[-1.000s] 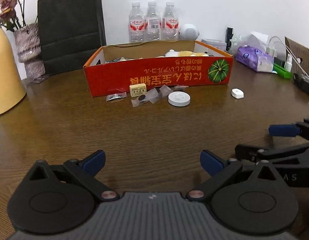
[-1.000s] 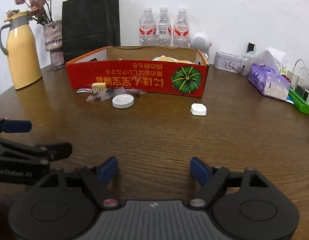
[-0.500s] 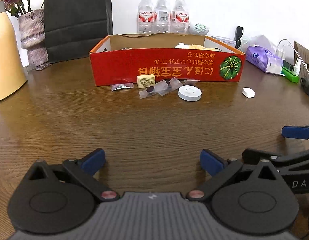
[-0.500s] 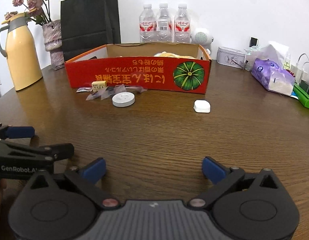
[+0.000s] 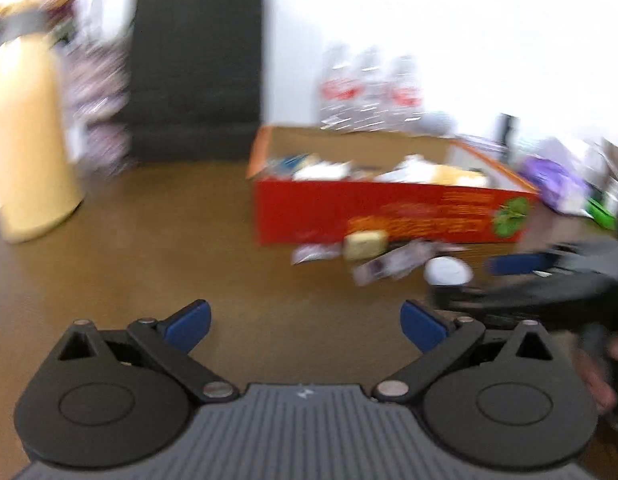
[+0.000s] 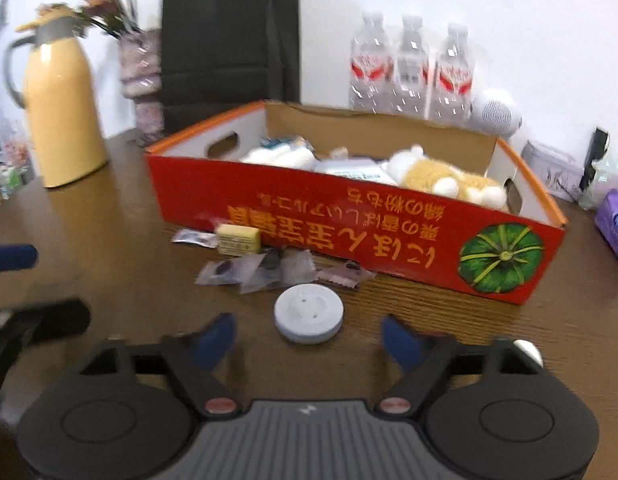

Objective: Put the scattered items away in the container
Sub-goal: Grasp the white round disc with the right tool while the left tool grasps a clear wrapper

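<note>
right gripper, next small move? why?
Probably ease the right gripper forward and down over the white round disc. Its jaws are open and empty, the disc lies on the table just ahead between them, outside the red box.

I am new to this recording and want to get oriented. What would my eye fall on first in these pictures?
First the red box in the middle of the table, with a plush toy inside. Next the litter before it: a white disc, a yellow packet and clear wrappers. The right gripper, open, points at the disc; a yellow jug stands far left.
</note>
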`<action>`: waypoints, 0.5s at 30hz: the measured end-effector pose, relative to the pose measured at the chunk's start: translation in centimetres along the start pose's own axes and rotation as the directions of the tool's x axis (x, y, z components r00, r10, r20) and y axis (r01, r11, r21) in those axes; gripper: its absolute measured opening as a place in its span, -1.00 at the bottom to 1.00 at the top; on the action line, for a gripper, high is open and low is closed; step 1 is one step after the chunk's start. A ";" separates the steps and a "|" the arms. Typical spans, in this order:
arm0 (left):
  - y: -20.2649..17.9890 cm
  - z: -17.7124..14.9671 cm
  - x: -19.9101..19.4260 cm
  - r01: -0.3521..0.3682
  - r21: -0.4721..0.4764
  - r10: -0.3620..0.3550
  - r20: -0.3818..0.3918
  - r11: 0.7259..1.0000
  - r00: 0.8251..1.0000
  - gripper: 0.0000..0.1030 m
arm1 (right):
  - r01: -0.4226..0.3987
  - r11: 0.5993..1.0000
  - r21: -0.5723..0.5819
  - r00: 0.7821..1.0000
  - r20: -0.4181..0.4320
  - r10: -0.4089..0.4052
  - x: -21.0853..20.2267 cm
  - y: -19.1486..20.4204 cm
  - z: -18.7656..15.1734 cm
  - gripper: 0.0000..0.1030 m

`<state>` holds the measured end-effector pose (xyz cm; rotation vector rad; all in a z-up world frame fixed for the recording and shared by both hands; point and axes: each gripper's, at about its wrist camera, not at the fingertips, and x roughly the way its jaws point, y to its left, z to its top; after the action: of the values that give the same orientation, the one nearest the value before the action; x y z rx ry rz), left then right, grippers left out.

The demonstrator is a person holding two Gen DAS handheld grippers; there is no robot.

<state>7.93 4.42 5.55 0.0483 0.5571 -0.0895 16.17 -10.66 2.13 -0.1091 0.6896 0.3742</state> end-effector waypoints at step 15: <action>-5.5 2.8 9.8 0.098 0.102 -0.085 -0.123 0.990 0.989 0.19 | 0.036 0.997 0.072 0.996 0.077 -0.041 -5.6 -5.6 -2.4 -0.26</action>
<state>17.12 -1.92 2.57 0.1335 0.6731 -0.2074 12.83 -18.08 3.74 -0.0409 0.6219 0.3151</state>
